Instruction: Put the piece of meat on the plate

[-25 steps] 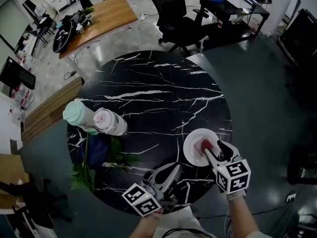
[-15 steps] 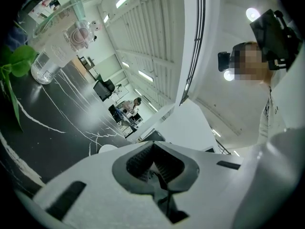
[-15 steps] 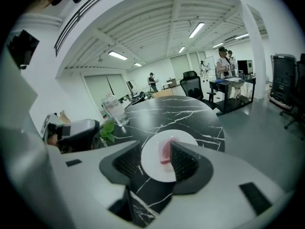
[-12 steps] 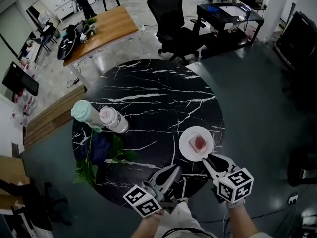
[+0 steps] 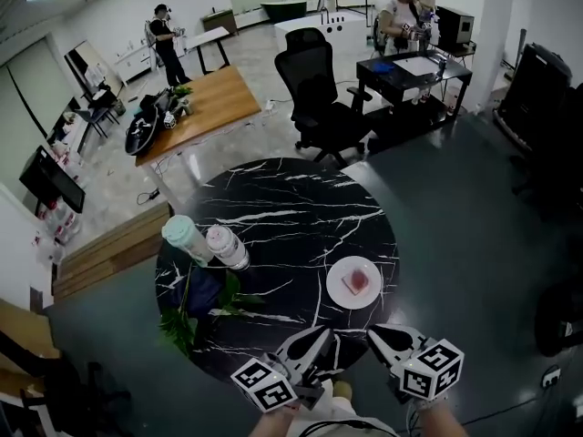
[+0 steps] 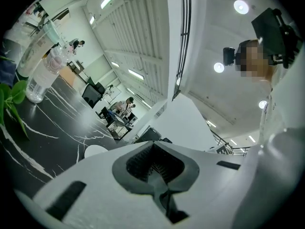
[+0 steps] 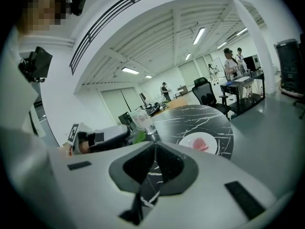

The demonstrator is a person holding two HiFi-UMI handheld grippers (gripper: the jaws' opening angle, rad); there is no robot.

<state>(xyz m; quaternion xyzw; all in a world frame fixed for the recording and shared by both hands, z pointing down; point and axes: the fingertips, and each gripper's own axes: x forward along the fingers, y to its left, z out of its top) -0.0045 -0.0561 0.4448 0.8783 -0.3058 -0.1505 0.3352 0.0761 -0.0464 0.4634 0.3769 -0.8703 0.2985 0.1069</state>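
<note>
A pink piece of meat (image 5: 357,281) lies on the white plate (image 5: 342,269) at the right front of the round black marble table (image 5: 282,217). My right gripper (image 5: 375,334) hovers at the table's near edge, below the plate in the head view, shut and empty. My left gripper (image 5: 316,336) is beside it to the left, also shut on nothing. The right gripper view looks past its closed jaws (image 7: 154,146) at the plate (image 7: 215,146) and the meat (image 7: 204,143). In the left gripper view (image 6: 153,146) the plate (image 6: 95,151) shows small beyond the jaws.
Two bottles (image 5: 187,239) (image 5: 228,247) stand at the table's left, with leafy green stems (image 5: 194,309) in front of them. A black office chair (image 5: 319,89), a wooden table (image 5: 205,103), a desk and several people stand beyond.
The right gripper has let go of the meat, pulled back off the plate towards me and shut. Both grippers have risen and drawn back, and the head view now shows more of the room.
</note>
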